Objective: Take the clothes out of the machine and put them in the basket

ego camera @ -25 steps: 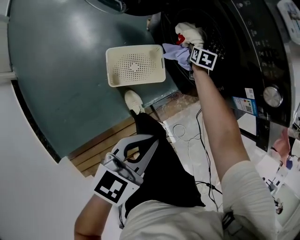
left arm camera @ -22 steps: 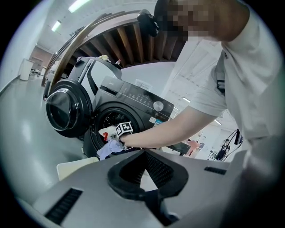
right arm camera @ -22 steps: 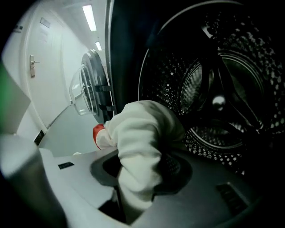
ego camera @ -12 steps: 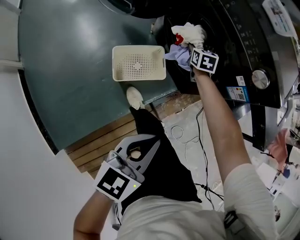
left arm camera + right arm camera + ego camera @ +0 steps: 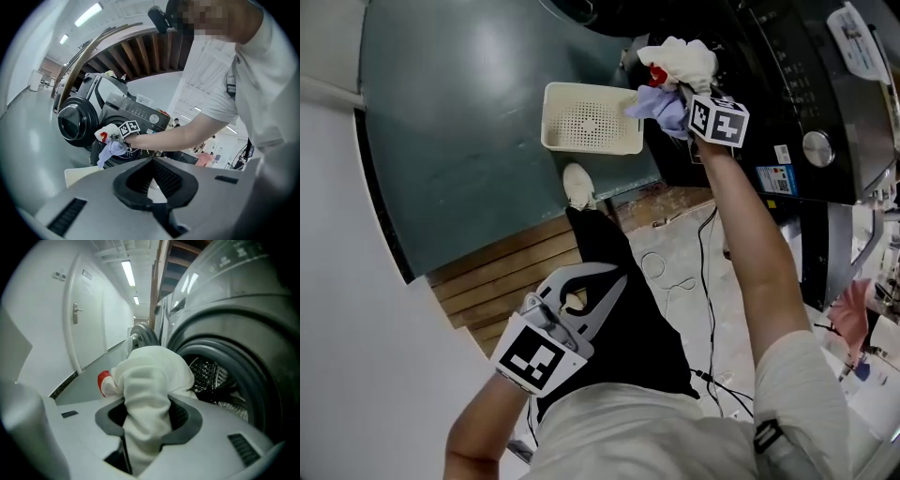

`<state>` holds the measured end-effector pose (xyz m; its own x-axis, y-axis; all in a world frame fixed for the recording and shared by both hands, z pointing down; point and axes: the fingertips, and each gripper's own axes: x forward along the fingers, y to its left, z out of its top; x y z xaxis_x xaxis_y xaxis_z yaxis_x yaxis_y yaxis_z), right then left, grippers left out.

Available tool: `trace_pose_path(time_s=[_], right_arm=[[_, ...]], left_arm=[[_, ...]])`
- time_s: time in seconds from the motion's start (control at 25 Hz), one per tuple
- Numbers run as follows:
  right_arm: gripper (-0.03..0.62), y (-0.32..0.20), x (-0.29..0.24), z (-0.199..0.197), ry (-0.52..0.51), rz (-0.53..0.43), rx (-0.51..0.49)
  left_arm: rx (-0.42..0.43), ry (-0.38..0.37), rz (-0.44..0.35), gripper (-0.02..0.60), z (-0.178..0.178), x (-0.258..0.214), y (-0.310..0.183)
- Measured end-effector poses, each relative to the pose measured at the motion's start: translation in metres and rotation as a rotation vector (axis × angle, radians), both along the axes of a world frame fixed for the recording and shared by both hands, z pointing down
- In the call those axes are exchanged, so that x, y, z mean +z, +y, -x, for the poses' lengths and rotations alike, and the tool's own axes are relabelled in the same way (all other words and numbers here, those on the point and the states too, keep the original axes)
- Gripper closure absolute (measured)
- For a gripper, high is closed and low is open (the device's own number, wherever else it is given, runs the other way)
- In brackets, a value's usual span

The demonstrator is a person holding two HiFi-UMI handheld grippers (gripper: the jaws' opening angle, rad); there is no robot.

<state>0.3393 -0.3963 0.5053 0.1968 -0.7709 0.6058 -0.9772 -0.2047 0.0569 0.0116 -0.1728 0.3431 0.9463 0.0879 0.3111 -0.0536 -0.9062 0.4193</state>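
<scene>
Clothes (image 5: 149, 376) pinched in right tongs (image 5: 150, 416), lower end hidden between them; left tongs (image 5: 152, 161) pressed together.

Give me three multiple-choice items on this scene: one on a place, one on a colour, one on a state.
1. Where is the basket?
A. on the floor by the machine
B. on top of the machine
C. on a chair

2. What colour is the patch on the white cloth?
A. green
B. red
C. blue

3. What state is the right gripper in?
A. open, empty
B. shut on the basket
C. shut on the cloth

Key: 1 A, the head view shows it on the floor beside the machine. 2 B, the patch shows red at the cloth's edge. 3 C, its jaws clamp the cloth.
</scene>
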Motion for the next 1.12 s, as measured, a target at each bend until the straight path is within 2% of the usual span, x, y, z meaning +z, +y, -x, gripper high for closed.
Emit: trace_pose_path(time_s=[0.28, 0.52, 0.68, 0.88, 1.12], right_arm=[[0.428, -0.014, -0.016, 0.057, -0.004, -0.019, -0.136], [0.428, -0.027, -0.007, 0.108, -0.015, -0.011, -0.260], [0.428, -0.039, 0.010, 0.134, -0.018, 0.000, -0.328], [0.428, -0.052, 0.038, 0.146, -0.027, 0.022, -0.375], [0.428, -0.073, 0.080, 0.171, -0.017, 0.049, -0.437]], left_arm=[[-0.031, -0.001, -0.009, 0.584, 0.014, -0.005, 0.017], [-0.065, -0.015, -0.002, 0.584, 0.026, -0.001, 0.027], [-0.090, -0.024, 0.015, 0.584, 0.034, 0.007, 0.027], [-0.110, -0.039, 0.028, 0.584, 0.032, 0.017, 0.018], [-0.153, -0.048, 0.058, 0.584, 0.048, 0.035, 0.001]])
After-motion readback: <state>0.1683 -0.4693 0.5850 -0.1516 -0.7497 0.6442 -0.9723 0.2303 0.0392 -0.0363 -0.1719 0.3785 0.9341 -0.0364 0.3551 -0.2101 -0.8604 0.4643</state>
